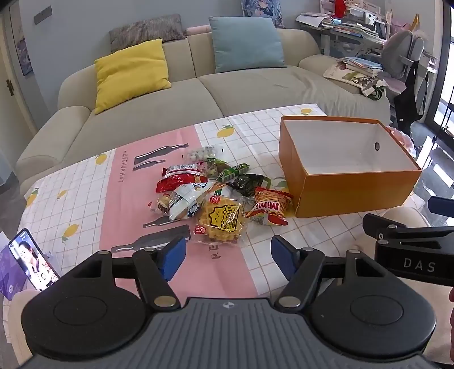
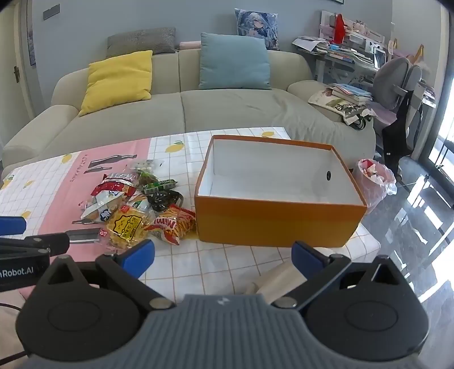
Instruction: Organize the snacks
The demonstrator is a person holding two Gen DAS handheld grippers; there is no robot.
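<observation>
Both blue-padded grippers, left gripper (image 1: 228, 257) and right gripper (image 2: 222, 257), gape empty | heap of crinkly snack packets (image 1: 211, 195) ahead of jaws, unsorted | orange cardboard box (image 2: 272, 224) beyond, bare inside | nothing done

Home living room: sofa (image 1: 198, 85), cushions (image 1: 130, 71), cluttered desk (image 1: 354, 25).

The red and orange snack bag (image 1: 269, 208) at the centre of the left wrist view reads "Mimi", upside down. At its right edge, the right gripper (image 1: 417, 255) carries "DAS". At the left edge of the right wrist view, the left gripper (image 2: 20, 274) shows "Robot.AI". The pink cloth (image 1: 122, 167) over the desk reads "RESTAURANT", sideways.
</observation>
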